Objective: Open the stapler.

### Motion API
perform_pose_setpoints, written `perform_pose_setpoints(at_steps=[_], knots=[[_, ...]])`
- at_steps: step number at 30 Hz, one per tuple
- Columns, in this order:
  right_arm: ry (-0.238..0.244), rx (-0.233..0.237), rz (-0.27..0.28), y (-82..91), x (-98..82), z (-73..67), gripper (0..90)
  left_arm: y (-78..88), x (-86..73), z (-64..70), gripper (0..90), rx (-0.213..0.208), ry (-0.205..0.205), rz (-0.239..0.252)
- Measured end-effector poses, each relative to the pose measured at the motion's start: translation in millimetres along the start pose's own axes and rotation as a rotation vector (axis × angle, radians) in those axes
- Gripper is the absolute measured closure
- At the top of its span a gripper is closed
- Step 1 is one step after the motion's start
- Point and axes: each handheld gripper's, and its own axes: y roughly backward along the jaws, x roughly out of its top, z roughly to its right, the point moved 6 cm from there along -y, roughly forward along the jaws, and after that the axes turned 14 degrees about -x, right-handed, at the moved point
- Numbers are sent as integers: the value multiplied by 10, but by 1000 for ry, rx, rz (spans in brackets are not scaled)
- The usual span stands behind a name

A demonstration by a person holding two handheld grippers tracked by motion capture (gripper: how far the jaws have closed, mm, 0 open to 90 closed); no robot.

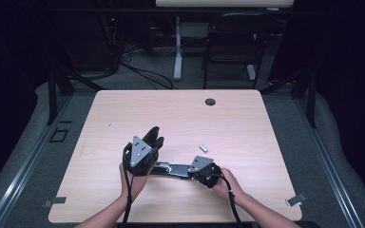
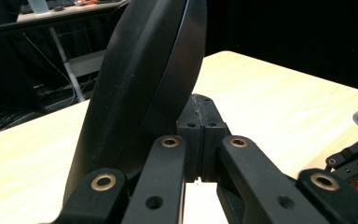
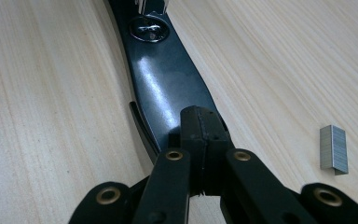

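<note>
black stapler [image 1: 164,164] lies opened out on the table, its top arm [image 2: 144,79] tilted up, base [image 3: 168,88] flat; staple strip [image 3: 333,148] just beside.

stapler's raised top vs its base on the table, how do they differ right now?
The stapler top stands swung up, tilted off the table; the stapler base lies flat on it. The top looks matte and rounded; the base is glossy, flat metal. The left gripper is at the top, the right gripper on the base. Both are black.

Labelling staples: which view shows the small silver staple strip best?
Right gripper view: the small silver staple strip lies close and sharp on the wood table. High view shows it as a tiny speck. Left gripper view offers no look at it.
</note>
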Motion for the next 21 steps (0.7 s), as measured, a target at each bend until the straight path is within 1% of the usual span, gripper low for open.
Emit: perform_pose_setpoints(at_steps=[12, 15, 17, 18, 21], knots=[[-1, -3, 4, -4, 5, 3, 900, 64, 31, -89, 900, 26, 15, 23], [-7, -2, 9, -7, 6, -2, 900, 98, 47, -135, 900, 42, 20, 32], [-2, -6, 5, -5, 6, 5, 900, 124, 55, -172, 899, 52, 27, 40], [1, -7, -1, -1, 2, 8, 900, 135, 57, -186, 900, 55, 28, 42], [-2, -7, 4, -5, 6, 5, 900, 158, 59, -210, 900, 62, 28, 43]])
